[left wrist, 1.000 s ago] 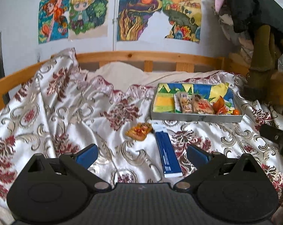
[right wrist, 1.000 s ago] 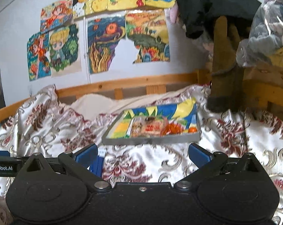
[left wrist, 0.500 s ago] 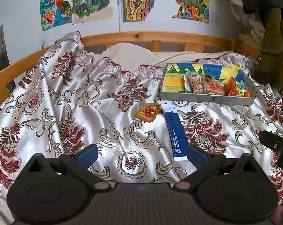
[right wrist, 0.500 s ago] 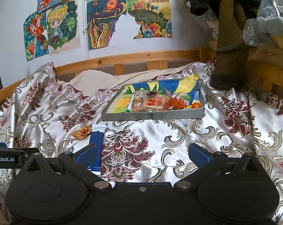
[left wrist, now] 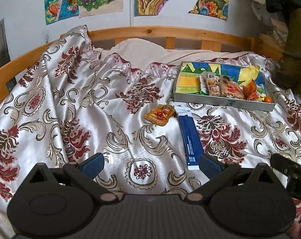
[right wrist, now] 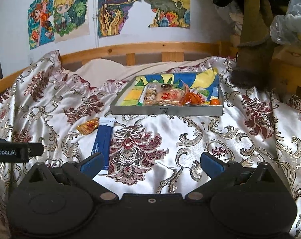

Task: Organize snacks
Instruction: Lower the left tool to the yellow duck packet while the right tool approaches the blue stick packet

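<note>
Hovering spread and empty over the bed (left wrist: 142, 139), both hand-held grippers (left wrist: 151, 162) (right wrist: 151, 161) are facing the tray (left wrist: 222, 102); only the right view is showing a brown sweet (right wrist: 166, 86) inside.

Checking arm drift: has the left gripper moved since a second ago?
Yes. The left gripper has tilted downward: the wall paintings slid up its view, while the long blue packet stayed beside the grey tray.

A home bedroom: a wooden-framed bed (left wrist: 154, 32) under a floral satin bedspread (left wrist: 90, 103), with hand-coloured drawings (right wrist: 118, 6) taped to the wall above it.
</note>
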The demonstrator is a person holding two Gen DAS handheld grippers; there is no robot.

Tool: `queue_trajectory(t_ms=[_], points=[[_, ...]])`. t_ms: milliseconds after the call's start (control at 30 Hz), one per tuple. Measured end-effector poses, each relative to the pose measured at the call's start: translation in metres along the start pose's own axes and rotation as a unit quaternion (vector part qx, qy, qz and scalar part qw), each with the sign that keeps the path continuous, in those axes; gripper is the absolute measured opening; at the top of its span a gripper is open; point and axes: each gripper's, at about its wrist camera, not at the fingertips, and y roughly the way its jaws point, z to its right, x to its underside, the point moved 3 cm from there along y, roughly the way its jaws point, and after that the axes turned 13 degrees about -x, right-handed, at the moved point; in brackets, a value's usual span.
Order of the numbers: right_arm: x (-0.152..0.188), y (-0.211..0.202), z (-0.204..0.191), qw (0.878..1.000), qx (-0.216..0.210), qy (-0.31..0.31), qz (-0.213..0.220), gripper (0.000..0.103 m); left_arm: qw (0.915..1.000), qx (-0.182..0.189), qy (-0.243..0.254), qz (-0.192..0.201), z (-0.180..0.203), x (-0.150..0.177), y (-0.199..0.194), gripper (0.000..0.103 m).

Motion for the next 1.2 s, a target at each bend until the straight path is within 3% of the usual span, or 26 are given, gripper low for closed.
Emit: queue_trajectory(t_ms=[100, 267, 467, 533, 667, 767, 933, 1067, 1200], points=[[-0.001, 0.005, -0.001, 1.000, -0.018, 0.009, -0.014, 0.102, 0.9998, 0.011, 0.012, -0.008, 0.000, -0.009, 0.008, 0.102], [0.001, 0.021, -0.002, 0.998, -0.035, 0.024, -0.045, 0.102, 0.9992, -0.004, 0.039, -0.006, 0.000, -0.020, 0.025, 0.102], [-0.003, 0.046, -0.011, 0.996, -0.053, 0.008, -0.070, 0.102, 0.9977, -0.003, 0.019, -0.065, -0.010, -0.032, 0.064, 0.102], [-0.003, 0.058, -0.014, 0.995, -0.061, 0.003, -0.083, 0.102, 0.9975, -0.008, 0.017, -0.068, -0.014, -0.039, 0.076, 0.102], [0.003, 0.093, -0.023, 0.990, -0.072, 0.000, -0.125, 0.102, 0.9951, -0.037, 0.089, -0.021, -0.010, -0.052, 0.098, 0.102], [0.008, 0.113, -0.030, 0.990, -0.063, -0.019, -0.122, 0.102, 0.9904, -0.047, 0.130, 0.001, 0.001, -0.055, 0.114, 0.102], [0.010, 0.141, -0.034, 0.991, -0.075, -0.025, -0.108, 0.100, 0.9883, -0.009, 0.151, 0.021, 0.020, -0.057, 0.129, 0.102], [0.011, 0.153, -0.037, 0.991, -0.091, -0.026, -0.097, 0.097, 0.9785, -0.007, 0.197, 0.058, 0.035, -0.054, 0.140, 0.102], [0.009, 0.164, -0.046, 0.990, -0.103, -0.047, -0.085, 0.092, 0.9724, 0.010, 0.223, 0.069, 0.044, -0.050, 0.156, 0.102]])
